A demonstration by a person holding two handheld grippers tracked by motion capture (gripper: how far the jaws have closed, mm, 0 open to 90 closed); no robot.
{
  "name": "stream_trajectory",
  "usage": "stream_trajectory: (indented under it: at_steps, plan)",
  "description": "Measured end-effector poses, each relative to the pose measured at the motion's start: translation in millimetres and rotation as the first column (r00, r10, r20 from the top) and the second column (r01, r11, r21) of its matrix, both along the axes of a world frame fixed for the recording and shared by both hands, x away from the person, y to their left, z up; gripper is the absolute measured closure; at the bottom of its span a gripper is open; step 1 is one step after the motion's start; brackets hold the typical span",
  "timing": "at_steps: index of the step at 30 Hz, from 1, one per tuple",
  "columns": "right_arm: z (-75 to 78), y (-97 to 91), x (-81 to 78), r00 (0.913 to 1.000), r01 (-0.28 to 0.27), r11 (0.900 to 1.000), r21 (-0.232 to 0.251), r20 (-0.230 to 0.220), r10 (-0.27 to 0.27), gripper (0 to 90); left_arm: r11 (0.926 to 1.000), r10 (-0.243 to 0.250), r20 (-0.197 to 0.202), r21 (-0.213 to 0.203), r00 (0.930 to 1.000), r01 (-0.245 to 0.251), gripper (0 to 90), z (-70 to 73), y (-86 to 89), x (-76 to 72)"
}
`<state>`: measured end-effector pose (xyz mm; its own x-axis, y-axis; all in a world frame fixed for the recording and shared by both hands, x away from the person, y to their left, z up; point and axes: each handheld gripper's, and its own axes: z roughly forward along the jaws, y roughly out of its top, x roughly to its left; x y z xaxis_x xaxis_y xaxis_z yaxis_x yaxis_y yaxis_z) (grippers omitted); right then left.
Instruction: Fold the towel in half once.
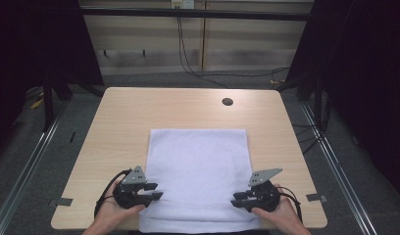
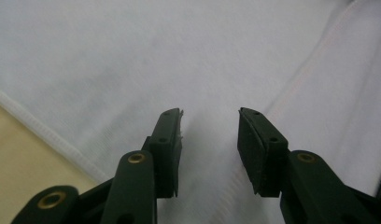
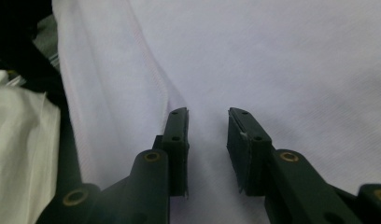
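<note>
Cloth (image 1: pixel 198 171), white and folded flat, lies on the near half of the table (image 1: pixel 124 112), its near edge hanging over the table's front. We judge it light, soft and limp, so it will sag and is best pinched at the near corners, through the hem. We hold the left gripper (image 1: pixel 151 191) and the right gripper (image 1: pixel 239 198) at those corners, jaws parted, gripping nothing. The left gripper view brings out the stitched hem (image 2: pixel 48 135) and layered edge; the high view gives the whole outline and a hole (image 1: pixel 227 102) in the tabletop.
</note>
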<state>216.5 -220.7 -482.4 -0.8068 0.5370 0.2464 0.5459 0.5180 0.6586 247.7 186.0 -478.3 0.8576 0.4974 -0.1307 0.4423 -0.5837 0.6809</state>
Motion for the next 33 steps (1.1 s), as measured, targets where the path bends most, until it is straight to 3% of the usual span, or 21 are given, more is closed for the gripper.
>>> stream_trajectory:
  at_steps: [2, 4, 8, 10, 12, 15, 17, 21, 23, 26, 28, 29, 33]
  plan:
    - [-2.5, 0.9, -8.9, 0.9994, -0.032, 0.9994, -0.012, -0.014, 0.032, 68.8, 0.9998, -0.014, -0.007, 0.017, 0.9999, 0.014, 59.8, -4.4, 2.2, -8.7]
    - [-3.0, 0.8, -19.4, 0.9984, -0.052, 0.9986, -0.007, -0.022, 0.051, 68.6, 0.9975, -0.058, -0.025, 0.040, 0.9980, 0.059, 58.8, -5.7, 3.8, -16.5]
    - [-2.4, -1.8, -32.4, 0.9954, -0.087, 0.9962, 0.012, -0.039, 0.087, 68.2, 0.9959, -0.087, -0.067, 0.018, 0.9939, 0.088, 57.1, -4.3, 7.4, -28.5]
    - [-3.3, -3.2, -38.1, 0.9936, -0.101, 0.9946, 0.027, -0.049, 0.102, 67.4, 0.9922, -0.124, -0.110, -0.025, 0.9862, 0.122, 56.0, -4.3, 9.9, -34.6]
    - [-2.3, -2.1, -41.8, 0.9928, -0.110, 0.9937, 0.021, -0.046, 0.111, 66.7, 0.9912, -0.128, -0.074, -0.043, 0.9890, 0.125, 55.0, -1.1, 12.1, -37.7]
    - [2.8, -2.4, -37.7, 0.9961, -0.086, 0.9954, 0.042, -0.019, 0.087, 66.7, 0.9906, -0.110, -0.073, -0.089, 0.9912, 0.104, 54.7, 3.4, 12.4, -26.1]
    - [6.0, -3.1, -27.8, 0.9989, -0.048, 0.9976, 0.050, 0.003, 0.047, 64.6, 0.9856, -0.098, -0.075, -0.145, 0.9924, 0.086, 55.0, 5.4, 10.8, -12.8]
    - [11.3, -6.0, 3.3, 0.9981, 0.037, 0.9963, 0.077, 0.045, -0.041, 60.7, 0.9860, -0.058, -0.064, -0.160, 0.9963, 0.047, 51.6, 12.3, 5.8, 13.9]
    - [11.5, -7.4, 23.8, 0.9925, 0.098, 0.9925, 0.073, 0.066, -0.103, 56.9, 0.9766, -0.022, -0.048, -0.215, 0.9986, 0.011, 49.1, 18.2, 4.7, 25.6]
    - [8.7, -11.5, 53.1, 0.9840, 0.167, 0.9835, 0.070, 0.052, -0.171, 55.1, 0.9825, 0.014, -0.025, -0.186, 0.9996, -0.018, 49.0, 20.8, -1.4, 43.3]
    - [5.3, -11.1, 68.7, 0.9768, 0.203, 0.9785, 0.032, 0.061, -0.205, 53.8, 0.9824, 0.046, -0.017, -0.180, 0.9988, -0.049, 51.1, 16.8, -4.4, 57.2]
    - [4.2, -10.8, 73.2, 0.9764, 0.207, 0.9780, 0.021, 0.057, -0.208, 53.5, 0.9874, 0.067, -0.015, -0.142, 0.9976, -0.069, 50.9, 13.1, -6.6, 67.5]
    - [-1.4, -7.8, 94.0, 0.9675, 0.246, 0.9692, -0.008, 0.062, -0.245, 50.2, 0.9890, 0.126, -0.022, -0.075, 0.9917, -0.128, 50.1, -0.8, -11.0, 96.1]
